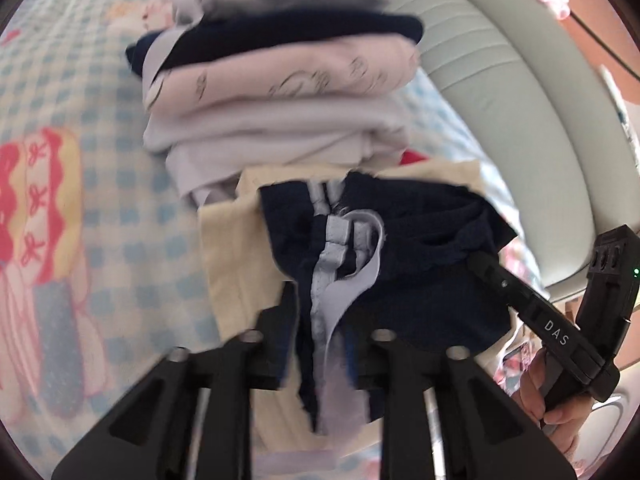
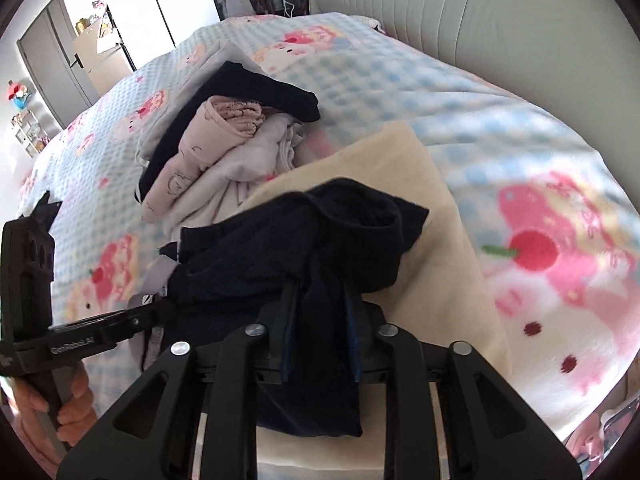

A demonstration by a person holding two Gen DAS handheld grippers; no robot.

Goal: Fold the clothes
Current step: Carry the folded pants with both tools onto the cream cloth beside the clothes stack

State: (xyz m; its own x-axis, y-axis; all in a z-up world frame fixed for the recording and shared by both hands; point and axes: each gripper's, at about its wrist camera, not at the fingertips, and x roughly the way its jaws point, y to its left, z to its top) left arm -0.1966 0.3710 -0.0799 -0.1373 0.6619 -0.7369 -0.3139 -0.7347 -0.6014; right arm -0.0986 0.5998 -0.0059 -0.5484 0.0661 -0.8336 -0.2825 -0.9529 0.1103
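The left hand-held gripper [image 1: 320,280] has its fingers standing apart, with the navy garment [image 1: 420,248] hanging between them; its pale grey trim [image 1: 340,272] runs down the middle of the gap. Whether the pads press the cloth cannot be told from the left wrist view. The right hand-held gripper [image 2: 318,308] also has the same navy garment [image 2: 320,240] bunched between its fingers, which stand a little apart around the fold; whether it is clamped is likewise unclear.

The garment hangs between the two hand-held grippers, over a cream cloth [image 2: 420,240] that lies on the bed [image 2: 400,92] directly below and ahead of them. Just beyond the left hand-held gripper, past the cream cloth, sits a stack of folded clothes [image 1: 280,92]: white, navy and pale pink layers. From the right hand-held gripper the same stack [image 2: 224,152] lies ahead and to the left.

To the right of the left hand-held gripper a hand [image 1: 560,408] grips the handle of the other tool. The padded headboard [image 2: 500,32] rises beyond the bed, ahead and right of the right hand-held gripper.
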